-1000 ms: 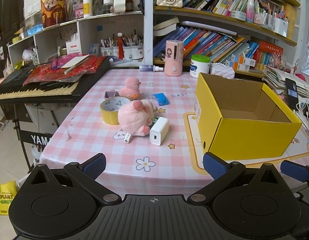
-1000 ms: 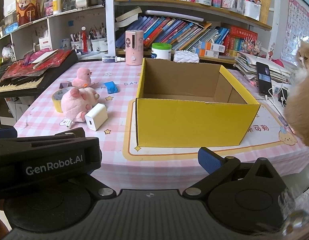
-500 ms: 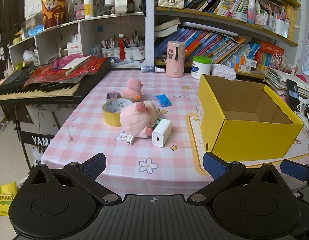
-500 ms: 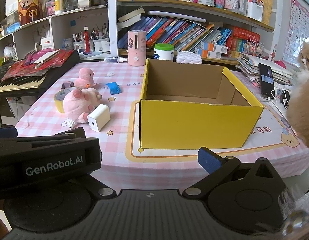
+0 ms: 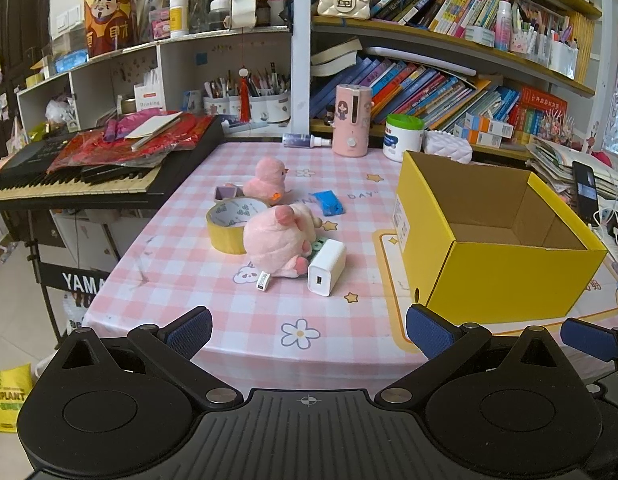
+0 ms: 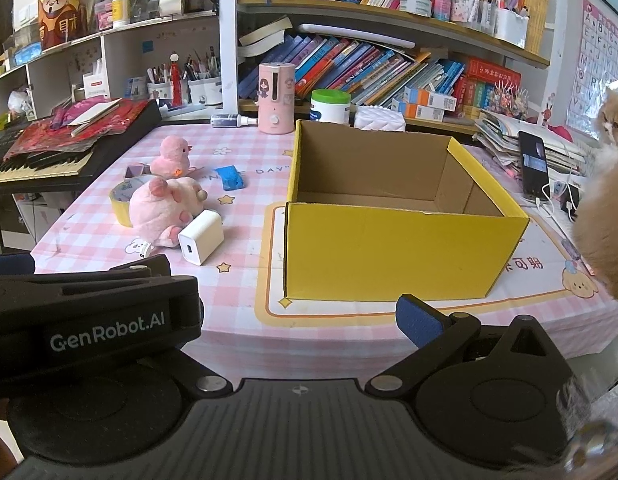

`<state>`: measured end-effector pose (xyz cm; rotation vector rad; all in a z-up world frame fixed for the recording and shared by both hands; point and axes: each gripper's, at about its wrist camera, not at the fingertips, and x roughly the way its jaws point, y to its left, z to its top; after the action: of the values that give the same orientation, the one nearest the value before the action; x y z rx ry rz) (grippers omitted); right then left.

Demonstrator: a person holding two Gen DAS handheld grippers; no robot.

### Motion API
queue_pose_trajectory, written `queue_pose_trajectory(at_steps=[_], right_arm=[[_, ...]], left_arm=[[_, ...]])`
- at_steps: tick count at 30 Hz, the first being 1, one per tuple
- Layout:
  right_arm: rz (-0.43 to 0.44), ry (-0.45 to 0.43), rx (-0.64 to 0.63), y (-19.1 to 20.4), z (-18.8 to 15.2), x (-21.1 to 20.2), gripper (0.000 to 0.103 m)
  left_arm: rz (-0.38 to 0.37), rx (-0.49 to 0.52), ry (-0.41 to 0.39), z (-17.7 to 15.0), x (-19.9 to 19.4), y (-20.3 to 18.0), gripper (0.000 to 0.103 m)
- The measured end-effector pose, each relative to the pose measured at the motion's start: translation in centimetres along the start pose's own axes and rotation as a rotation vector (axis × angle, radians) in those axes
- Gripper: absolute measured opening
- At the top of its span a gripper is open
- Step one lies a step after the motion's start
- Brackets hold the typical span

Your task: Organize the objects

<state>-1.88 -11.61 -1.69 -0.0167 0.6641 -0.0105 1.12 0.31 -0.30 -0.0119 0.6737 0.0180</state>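
Observation:
An open, empty yellow cardboard box (image 5: 505,280) (image 6: 389,256) stands on the pink checked table (image 5: 229,312). Left of it lie a pink plush pig (image 5: 279,240) (image 6: 165,210), a white charger cube (image 5: 327,267) (image 6: 201,237), a yellow tape roll (image 5: 229,226), a pink plush chick (image 5: 267,180) (image 6: 171,158), a blue packet (image 5: 328,203) (image 6: 230,177) and a small white adapter (image 5: 263,281). My left gripper (image 5: 307,330) is open and empty at the table's near edge. My right gripper (image 6: 297,320) is open and empty in front of the box; the left gripper's body (image 6: 89,320) hides its left finger.
A black keyboard (image 5: 89,172) with red papers on it sits at the table's left. A pink dispenser (image 5: 351,120), a white jar (image 5: 403,138) and bookshelves stand behind. A phone (image 6: 533,168) and a cat (image 6: 605,216) are at the right.
Both grippers have moved slightly forward toward the table; the objects and box appear a little closer. Nothing was grasped.

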Motion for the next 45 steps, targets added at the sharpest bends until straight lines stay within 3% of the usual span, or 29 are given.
queue_pose_trajectory(at_steps=[24,35,40,45], right_arm=[[0.035,-0.026,-0.030,1.8,0.6,-0.2,0.099],[0.161,-0.057,-0.095,4.0,1.2,0.1,0.076],[0.214,-0.079,-0.149,5.2,1.5,1.0,0.066],[0.233,-0.076,-0.191,6.2,2.1,3.6,0.065]], left_arm=[[0.016,-0.060,-0.014,0.3,0.3,2.7,0.103],[0.044,-0.130,-0.015,0.2,0.7,5.3,0.103],[0.006,-0.188,-0.021,0.7,1.5,6.8,0.103],[0.029,-0.232,-0.012,1.8,3.7,8.4,0.103]])
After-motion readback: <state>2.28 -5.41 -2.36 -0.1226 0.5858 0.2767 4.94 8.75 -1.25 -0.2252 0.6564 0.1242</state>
